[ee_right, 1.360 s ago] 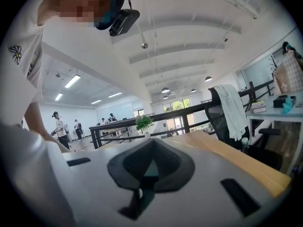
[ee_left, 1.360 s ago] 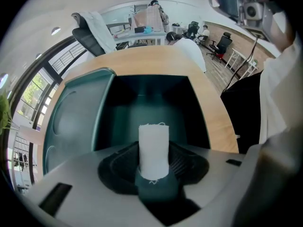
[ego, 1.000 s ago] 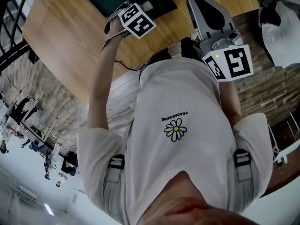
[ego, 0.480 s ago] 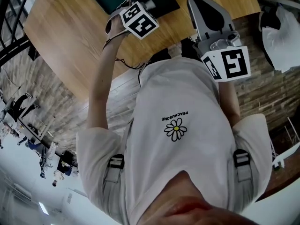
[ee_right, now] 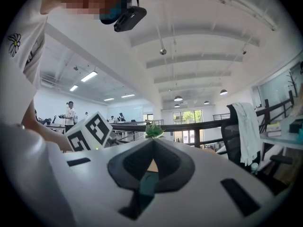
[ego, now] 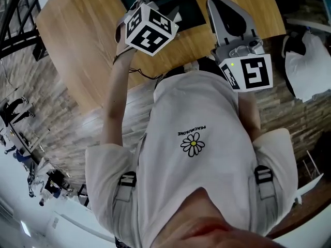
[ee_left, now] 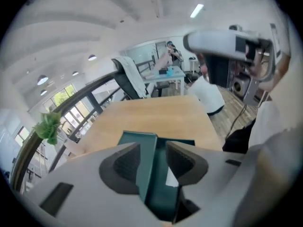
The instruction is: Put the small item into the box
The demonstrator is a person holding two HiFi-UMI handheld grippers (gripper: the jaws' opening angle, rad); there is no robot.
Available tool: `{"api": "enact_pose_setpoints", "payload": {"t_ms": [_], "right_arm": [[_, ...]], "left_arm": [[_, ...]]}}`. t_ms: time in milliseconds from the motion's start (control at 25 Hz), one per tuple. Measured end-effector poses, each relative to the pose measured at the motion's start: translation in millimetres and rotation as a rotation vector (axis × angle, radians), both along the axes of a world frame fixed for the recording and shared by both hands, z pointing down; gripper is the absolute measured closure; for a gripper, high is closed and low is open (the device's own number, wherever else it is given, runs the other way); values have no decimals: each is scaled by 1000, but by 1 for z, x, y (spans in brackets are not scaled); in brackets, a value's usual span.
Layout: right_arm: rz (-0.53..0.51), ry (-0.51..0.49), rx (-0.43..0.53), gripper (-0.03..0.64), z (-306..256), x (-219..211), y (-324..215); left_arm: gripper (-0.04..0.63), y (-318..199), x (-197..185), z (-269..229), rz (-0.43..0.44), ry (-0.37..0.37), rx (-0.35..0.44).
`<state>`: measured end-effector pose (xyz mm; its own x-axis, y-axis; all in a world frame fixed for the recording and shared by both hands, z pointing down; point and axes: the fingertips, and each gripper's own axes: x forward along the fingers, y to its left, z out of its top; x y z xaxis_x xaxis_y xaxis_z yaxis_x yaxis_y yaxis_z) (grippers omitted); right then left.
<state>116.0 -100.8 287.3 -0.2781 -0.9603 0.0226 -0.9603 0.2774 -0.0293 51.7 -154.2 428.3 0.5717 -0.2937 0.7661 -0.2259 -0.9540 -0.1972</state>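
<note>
A dark teal box (ego: 185, 8) lies open on the wooden table (ego: 77, 40). My left gripper (ee_left: 154, 160), its marker cube (ego: 150, 29) uppermost, hangs above the box and points down into it. Its jaws are open with nothing between them and have just been closing a little. Through the gap I see the box (ee_left: 182, 143) and a small white item (ee_left: 171, 178) lying in it, partly hidden by one jaw. My right gripper (ego: 213, 0) is held level beside the box at the table's near edge. In its own view the right gripper (ee_right: 152, 143) is shut with nothing seen in it.
The table edge runs just in front of the person's body. A white bag or chair (ego: 307, 61) stands on the wood floor at the right. Black railings (ego: 15, 14) lie beyond the table's left side, with a green plant (ee_left: 47, 126) on them.
The left gripper has risen from the box toward the camera and tilted, so its marker cube looks larger. The right gripper has shifted only slightly.
</note>
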Motion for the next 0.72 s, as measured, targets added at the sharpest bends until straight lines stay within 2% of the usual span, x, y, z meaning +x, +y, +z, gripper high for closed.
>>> {"api": "enact_pose_setpoints", "payload": {"t_ms": [120,320,480,520,600,720], "right_arm": [[-19,22,48,612,-15,-7,-13],[-65,32,107,612,-41,-26,-28],[-92,29,142,611,-56,-41,-35],[-100,26,144,611,-57,-46,-37],[-116,21,142,611,-56,-56,-41],[-119,35,132,612,-52,-71,-45]], "left_arm": [[435,-16,-10,-59,-113,165,94],[484,-21,-45,-142,-283,370,277],[540,-16,-80,-203,-426,608,453],[554,-15,-89,-215,-465,671,496],[578,-12,-111,-225,-573,785,530],[578,-6,-149,-216,-771,865,564]]}}
